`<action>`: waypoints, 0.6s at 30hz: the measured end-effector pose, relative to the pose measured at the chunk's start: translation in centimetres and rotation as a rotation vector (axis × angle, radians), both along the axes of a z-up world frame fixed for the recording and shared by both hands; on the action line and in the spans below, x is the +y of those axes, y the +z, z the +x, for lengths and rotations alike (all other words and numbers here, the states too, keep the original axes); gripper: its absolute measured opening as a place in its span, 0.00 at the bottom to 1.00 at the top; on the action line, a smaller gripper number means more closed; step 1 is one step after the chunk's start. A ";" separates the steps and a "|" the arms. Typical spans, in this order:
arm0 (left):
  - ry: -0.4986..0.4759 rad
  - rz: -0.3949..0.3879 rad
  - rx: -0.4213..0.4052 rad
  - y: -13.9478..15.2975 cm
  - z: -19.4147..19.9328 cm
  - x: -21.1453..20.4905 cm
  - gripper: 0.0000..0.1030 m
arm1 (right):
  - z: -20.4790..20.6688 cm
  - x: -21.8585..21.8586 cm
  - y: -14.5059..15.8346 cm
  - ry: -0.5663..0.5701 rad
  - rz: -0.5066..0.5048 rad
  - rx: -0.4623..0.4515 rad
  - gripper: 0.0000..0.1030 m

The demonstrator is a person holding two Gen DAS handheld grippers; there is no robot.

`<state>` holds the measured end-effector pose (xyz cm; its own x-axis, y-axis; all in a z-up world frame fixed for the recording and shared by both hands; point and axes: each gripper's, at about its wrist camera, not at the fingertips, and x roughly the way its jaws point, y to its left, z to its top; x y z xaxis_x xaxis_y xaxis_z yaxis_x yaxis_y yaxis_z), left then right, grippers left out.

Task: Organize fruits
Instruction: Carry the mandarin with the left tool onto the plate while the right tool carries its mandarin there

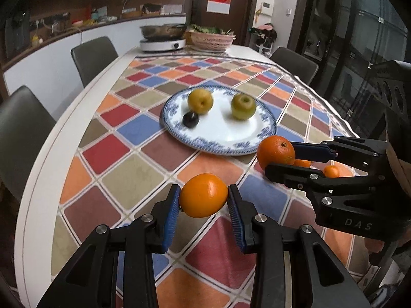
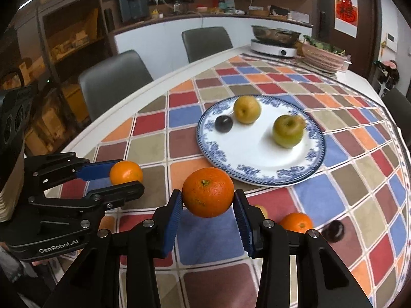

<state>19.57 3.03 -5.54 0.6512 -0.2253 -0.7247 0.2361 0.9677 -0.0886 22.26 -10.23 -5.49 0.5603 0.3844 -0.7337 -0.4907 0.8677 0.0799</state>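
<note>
The left gripper (image 1: 203, 197) squeezes one orange (image 1: 203, 195). The right gripper (image 2: 208, 197) squeezes another orange (image 2: 208, 192). One small orange (image 2: 296, 222) and one dark plum (image 2: 334, 230) lie on the tablecloth (image 2: 359, 154). Farther off, the plate (image 2: 257, 154) holds two yellow-green fruits and one dark plum.

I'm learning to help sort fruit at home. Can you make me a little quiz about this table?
1. True or false: the white plate with the blue flowered rim is bare.
2. How many fruits lie on that plate? A) two B) three C) five
3. Fill in: the left hand-held gripper and the right hand-held gripper each hold a round ____ fruit.

Key:
1. False.
2. B: a yellow pear-like fruit, a green apple-like fruit and a small dark plum-like fruit.
3. Orange: one in the left, one in the right.
</note>
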 end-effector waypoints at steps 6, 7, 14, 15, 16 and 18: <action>-0.026 0.008 -0.044 1.6 0.9 -1.3 0.36 | 0.4 -1.6 1.6 -0.030 0.019 -0.022 0.40; -0.029 0.008 -0.049 1.8 1.1 -1.5 0.36 | 0.5 -1.9 1.8 -0.033 0.017 -0.028 0.40; -0.045 0.010 -0.089 3.3 3.7 -2.7 0.36 | 2.6 -3.3 3.2 -0.059 0.007 -0.052 0.40; -0.048 0.013 -0.091 3.4 4.1 -2.9 0.36 | 3.1 -3.5 3.3 -0.062 0.006 -0.050 0.40; -0.053 0.015 -0.092 3.4 4.4 -3.0 0.36 | 3.6 -3.7 3.3 -0.060 0.001 -0.045 0.40; -0.064 0.018 -0.091 3.5 5.5 -3.4 0.36 | 4.5 -4.0 3.3 -0.060 -0.005 -0.036 0.40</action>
